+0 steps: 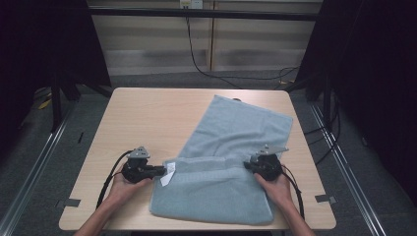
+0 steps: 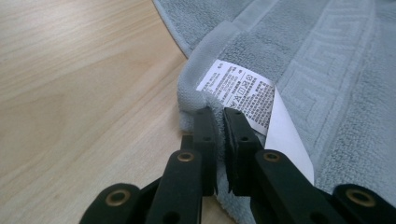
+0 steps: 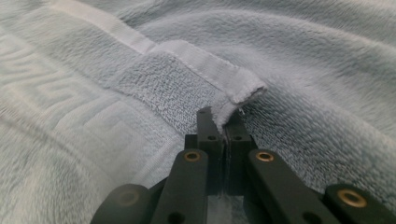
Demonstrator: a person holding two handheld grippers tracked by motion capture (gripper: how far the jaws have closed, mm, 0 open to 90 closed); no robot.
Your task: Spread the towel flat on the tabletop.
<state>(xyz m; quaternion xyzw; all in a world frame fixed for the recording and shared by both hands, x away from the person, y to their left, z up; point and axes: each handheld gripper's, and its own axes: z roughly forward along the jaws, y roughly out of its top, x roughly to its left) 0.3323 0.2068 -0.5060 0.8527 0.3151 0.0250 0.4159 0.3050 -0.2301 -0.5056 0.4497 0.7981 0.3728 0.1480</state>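
Note:
A light blue towel (image 1: 231,147) lies across the wooden table (image 1: 147,118), its near part folded over itself. In the high view my left gripper (image 1: 160,171) sits at the towel's left folded edge, beside a white care label (image 1: 168,173). The left gripper view shows my left gripper (image 2: 218,112) shut on the towel's hemmed corner (image 2: 196,93), right next to the label (image 2: 243,91). My right gripper (image 1: 248,165) is at the towel's right side. In the right gripper view its jaws (image 3: 223,116) are shut on a hemmed corner (image 3: 243,91) of the towel (image 3: 303,70), lifted slightly.
Bare tabletop (image 2: 84,93) stretches to the left of the towel and along the far left. A black frame bar (image 1: 196,12) runs behind the table with a cable (image 1: 196,59) hanging from it. Metal rails (image 1: 39,157) flank the table on the floor.

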